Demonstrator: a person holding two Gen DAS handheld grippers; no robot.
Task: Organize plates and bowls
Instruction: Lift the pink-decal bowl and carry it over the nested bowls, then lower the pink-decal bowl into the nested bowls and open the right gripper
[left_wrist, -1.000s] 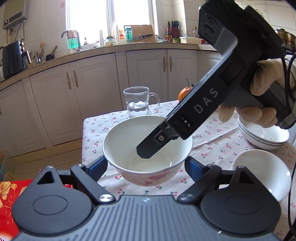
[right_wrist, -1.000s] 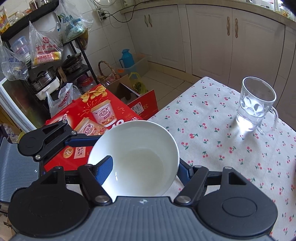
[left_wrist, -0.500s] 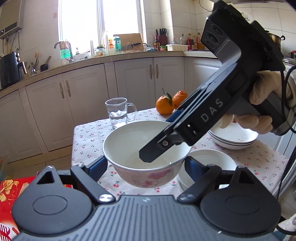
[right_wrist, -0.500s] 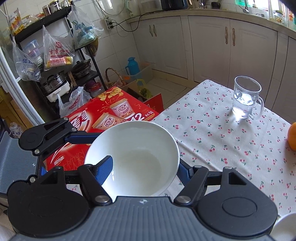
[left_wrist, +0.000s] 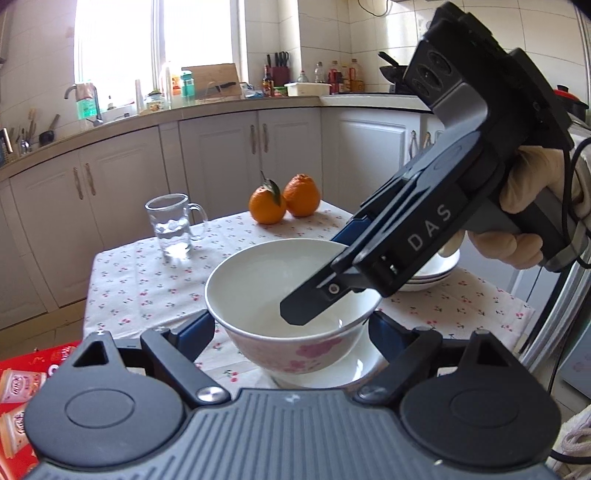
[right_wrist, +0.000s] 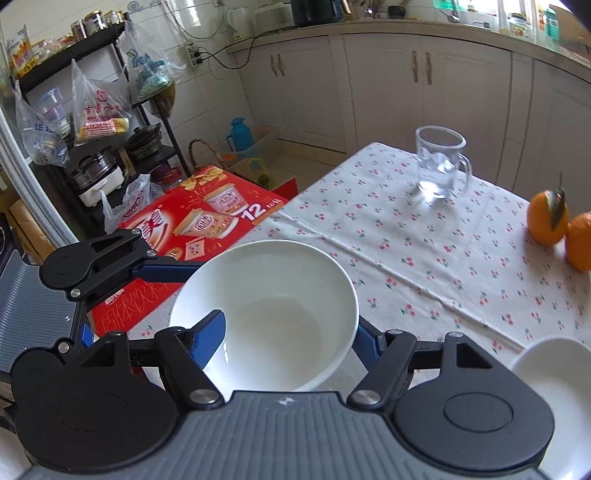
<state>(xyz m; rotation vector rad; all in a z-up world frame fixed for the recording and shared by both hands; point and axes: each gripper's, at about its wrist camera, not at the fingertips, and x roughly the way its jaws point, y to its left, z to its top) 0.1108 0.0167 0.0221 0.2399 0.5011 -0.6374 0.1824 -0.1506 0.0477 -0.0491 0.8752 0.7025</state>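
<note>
A white bowl with pink flowers (left_wrist: 291, 354) hangs above the table, held by both grippers. My left gripper (left_wrist: 291, 328) is shut on it, with a finger against each outer side. My right gripper (right_wrist: 288, 332), held by a gloved hand (left_wrist: 532, 184), grips the bowl's wall: one finger (left_wrist: 306, 306) lies inside the bowl and the blue one stands outside the far rim. Directly under the held bowl sits another white bowl (left_wrist: 358, 365), which also shows as the white bowl (right_wrist: 554, 373) at the right edge of the right wrist view. A stack of white dishes (left_wrist: 439, 271) rests behind the right gripper.
The table (right_wrist: 424, 251) has a cherry-print cloth. A glass mug (left_wrist: 171, 225) with water stands at its far left corner and two oranges (left_wrist: 284, 201) at the far edge. A red carton (right_wrist: 207, 221) lies on the floor beside the table. Kitchen cabinets (left_wrist: 221, 162) are behind.
Both grippers carried the flowered bowl to the right across the table. It now hangs over the second white bowl, and the oranges have come into view.
</note>
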